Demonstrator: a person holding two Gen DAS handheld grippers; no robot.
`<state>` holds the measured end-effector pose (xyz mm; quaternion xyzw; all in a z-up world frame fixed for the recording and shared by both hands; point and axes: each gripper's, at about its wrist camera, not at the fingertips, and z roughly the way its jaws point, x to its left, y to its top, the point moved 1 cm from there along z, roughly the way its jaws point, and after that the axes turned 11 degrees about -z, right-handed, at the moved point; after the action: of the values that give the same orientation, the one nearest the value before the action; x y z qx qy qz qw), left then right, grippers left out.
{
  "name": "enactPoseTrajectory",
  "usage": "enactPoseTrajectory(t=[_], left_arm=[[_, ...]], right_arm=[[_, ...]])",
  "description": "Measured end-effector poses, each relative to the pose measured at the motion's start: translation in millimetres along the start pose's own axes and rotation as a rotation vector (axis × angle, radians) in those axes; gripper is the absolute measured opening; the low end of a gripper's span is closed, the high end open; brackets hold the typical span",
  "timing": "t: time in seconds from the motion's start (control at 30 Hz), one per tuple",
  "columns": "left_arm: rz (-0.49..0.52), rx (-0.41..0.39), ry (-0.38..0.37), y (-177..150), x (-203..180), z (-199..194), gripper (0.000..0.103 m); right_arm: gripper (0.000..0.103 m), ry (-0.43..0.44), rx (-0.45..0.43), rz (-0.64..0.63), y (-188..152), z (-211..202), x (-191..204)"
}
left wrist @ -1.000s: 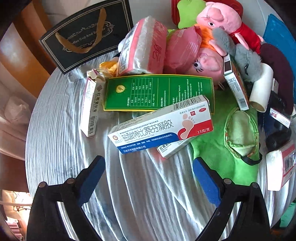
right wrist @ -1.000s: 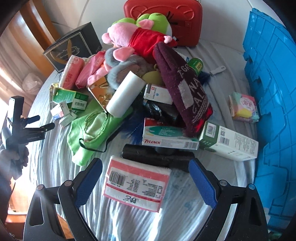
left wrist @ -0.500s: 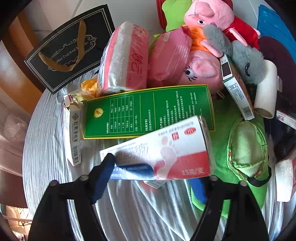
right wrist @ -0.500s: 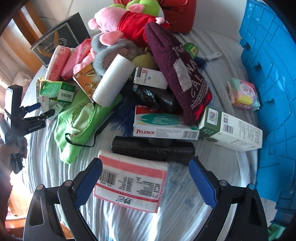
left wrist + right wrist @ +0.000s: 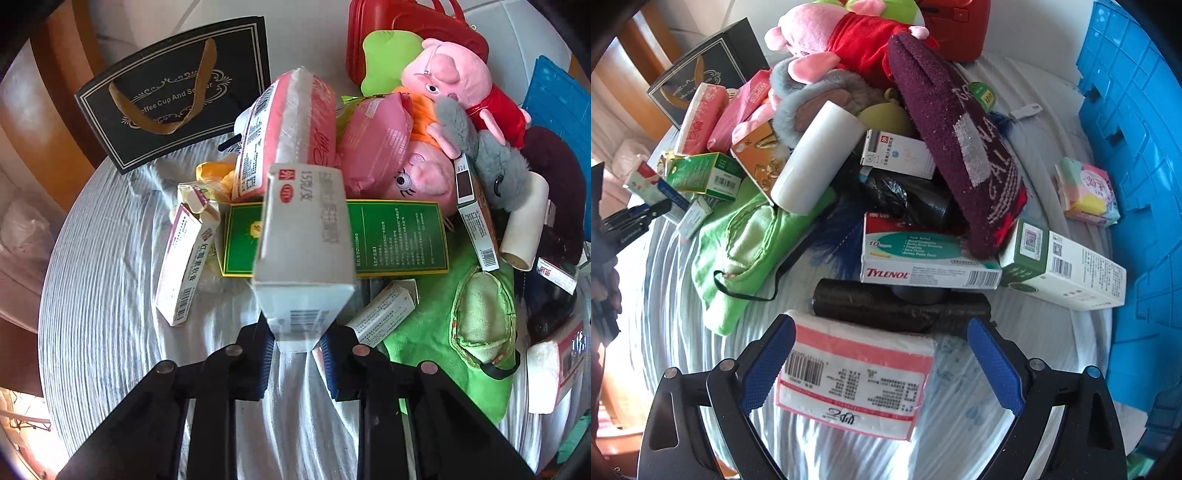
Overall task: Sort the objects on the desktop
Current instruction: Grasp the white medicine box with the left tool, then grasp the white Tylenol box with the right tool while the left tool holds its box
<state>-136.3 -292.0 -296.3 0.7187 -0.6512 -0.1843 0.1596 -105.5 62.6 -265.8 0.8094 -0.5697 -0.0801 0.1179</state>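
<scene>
Foot cream box (image 5: 304,251), mid frame, is pinched by the left gripper (image 5: 295,354). Right gripper (image 5: 882,365) is wide open around a tissue pack (image 5: 855,380), low in its frame.

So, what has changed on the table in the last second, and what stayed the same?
The left gripper closed on the white foot-cream box and lifted it off the green box, turning it end-up. The right gripper moved in closer, its jaws wide open around the tissue pack, not gripping. The Tylenol box, black roll and plush toys did not move.
</scene>
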Motion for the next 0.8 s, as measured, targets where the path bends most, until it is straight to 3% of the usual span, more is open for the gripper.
enactPoseTrajectory(t=[0.17,0.3,0.4,0.47,0.63,0.73,0.8], left_arm=[[-0.01,-0.009,0.006,-6.6,-0.5,-6.1,0.023],[-0.024,-0.008,0.007,-7.9,4.1,-7.9,0.022],[-0.027,-0.005,0.006,-8.7,6.6,-8.7,0.022],[-0.034,0.001,0.001,-11.8,7.4,-10.8,0.022],[-0.037,0.016,-0.008,-21.0,5.6,-13.6,0.022],[-0.038,0.023,-0.015,-24.2,2.9,-12.8,0.022],[-0.039,0.026,-0.019,-25.0,0.4,-12.9,0.022]], right_arm=[[0.095,-0.067,0.0,-0.045,8.4,16.5,0.2],[0.094,-0.164,0.012,-0.158,15.7,36.4,13.3],[0.083,-0.247,0.019,-0.212,19.4,50.4,18.6],[0.069,-0.294,0.019,-0.215,22.1,55.1,18.7],[0.06,-0.341,0.0,-0.252,23.3,54.0,24.3],[0.05,-0.387,-0.017,-0.339,22.9,52.1,38.6],[0.05,-0.411,-0.014,-0.391,23.2,56.1,45.7]])
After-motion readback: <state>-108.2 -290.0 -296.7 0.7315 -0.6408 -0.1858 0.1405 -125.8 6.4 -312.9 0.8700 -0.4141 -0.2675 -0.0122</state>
